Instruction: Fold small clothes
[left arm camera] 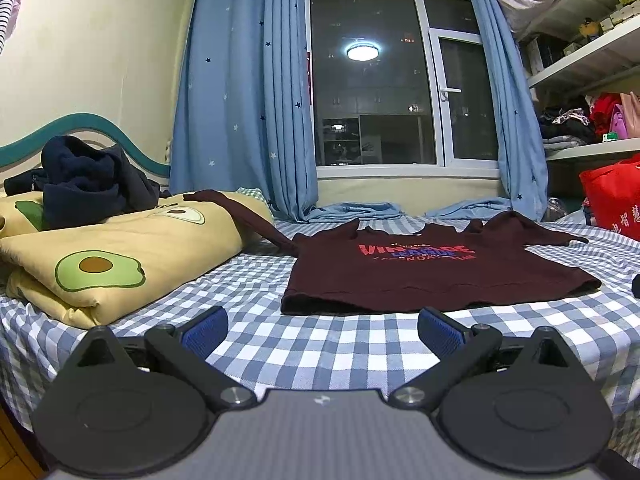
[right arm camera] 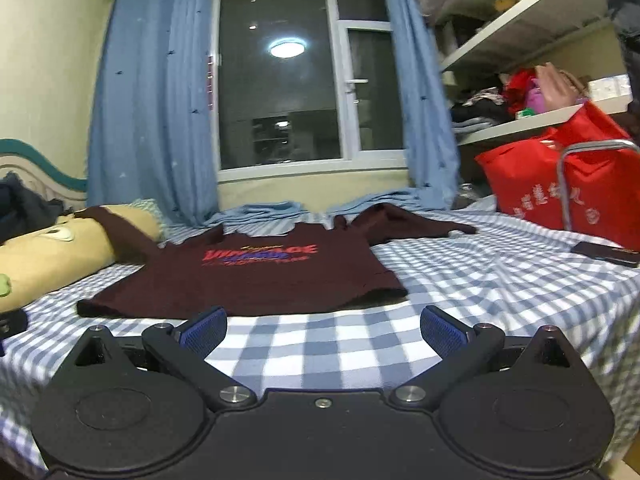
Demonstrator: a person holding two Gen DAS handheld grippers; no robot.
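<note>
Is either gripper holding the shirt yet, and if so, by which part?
Nothing is held. The left gripper and right gripper are both open, short of the maroon shirt, which lies flat on the checked bed.

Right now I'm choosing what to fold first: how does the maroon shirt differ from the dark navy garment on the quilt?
The maroon shirt lies spread flat on the checked sheet, printed front up; the navy garment sits crumpled in a heap on the avocado quilt. The maroon shirt shows red and blue lettering; the navy garment looks plain. Neither is folded.
</note>
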